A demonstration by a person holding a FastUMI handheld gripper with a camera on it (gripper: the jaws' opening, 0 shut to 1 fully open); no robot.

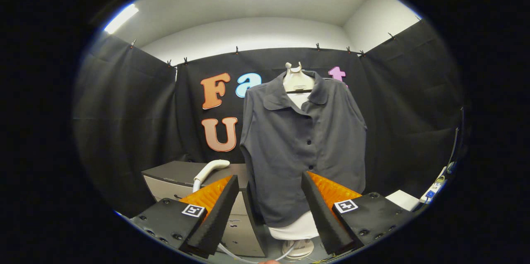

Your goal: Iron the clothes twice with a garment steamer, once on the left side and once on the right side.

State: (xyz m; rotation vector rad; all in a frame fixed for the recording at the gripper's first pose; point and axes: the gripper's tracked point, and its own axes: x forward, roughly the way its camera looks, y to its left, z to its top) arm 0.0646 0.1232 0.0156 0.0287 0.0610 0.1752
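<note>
Going L to R. Cabinet (174,173) is sitting low on the left w/ the garment steamer (210,168) lying across its top, pale head pointing right toward the shirt, hose (232,253) trailing down and running under the fingers toward the base. Steamer is sitting just beyond the left finger tip, not between the fingers.

Gripper (270,183) is hanging mid-scene w/ jaws spread wide, holding nothing; both fingers are pointing at the hanging shirt's lower half.

Grey button shirt (304,144) is hanging on a pale mannequin form (297,81), straight ahead and beyond the fingers, hem draping over the form's bottom (292,228) and stand foot (299,249). Further right, a white box (401,199) and a power strip (434,189) are sitting by the cloth wall.

Task looks not yet begun: steamer untouched, so grabbing it is prob. the step in hand.

Risks, as judgement:
- Gripper is aiming at shirt, not steamer; needs to swing left, else it's closing on fabric.
- Handle looks rounded and smooth, so an off-centre pinch could be letting it roll or slip.
- Hose running under the fingers could be snagging on the cabinet edge or stand, tugging the head off line mid-pass.
- Form may be rocking if pressed hard.
</note>
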